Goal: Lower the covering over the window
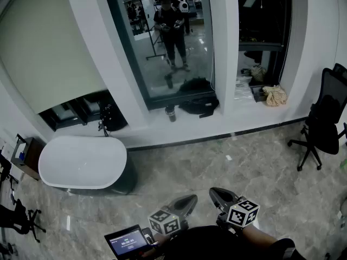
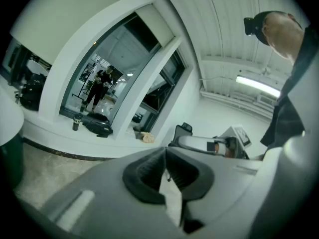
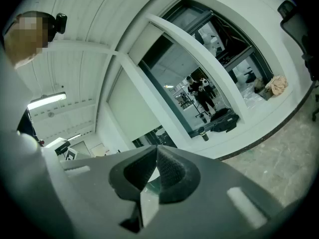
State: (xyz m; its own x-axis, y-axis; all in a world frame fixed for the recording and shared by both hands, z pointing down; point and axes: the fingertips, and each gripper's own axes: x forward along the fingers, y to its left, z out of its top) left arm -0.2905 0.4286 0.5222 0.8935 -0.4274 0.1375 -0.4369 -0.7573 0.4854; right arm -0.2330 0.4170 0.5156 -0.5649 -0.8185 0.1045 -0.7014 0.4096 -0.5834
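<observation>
Your left tongs and right tongs are both pressed together, empty, well short of the tub. The blind hangs above the tub, part down, with dark glass under its hem. Looks like the approach step: close in and find its pull, none visible yet.

Head view steeply down, both gripper views facing same window

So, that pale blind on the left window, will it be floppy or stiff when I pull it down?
Probably floppy: the blind hangs as a flat, smooth sheet. Its straight bottom edge suggests a stiff rail, likely keeping it taut and level when pulled.
</observation>
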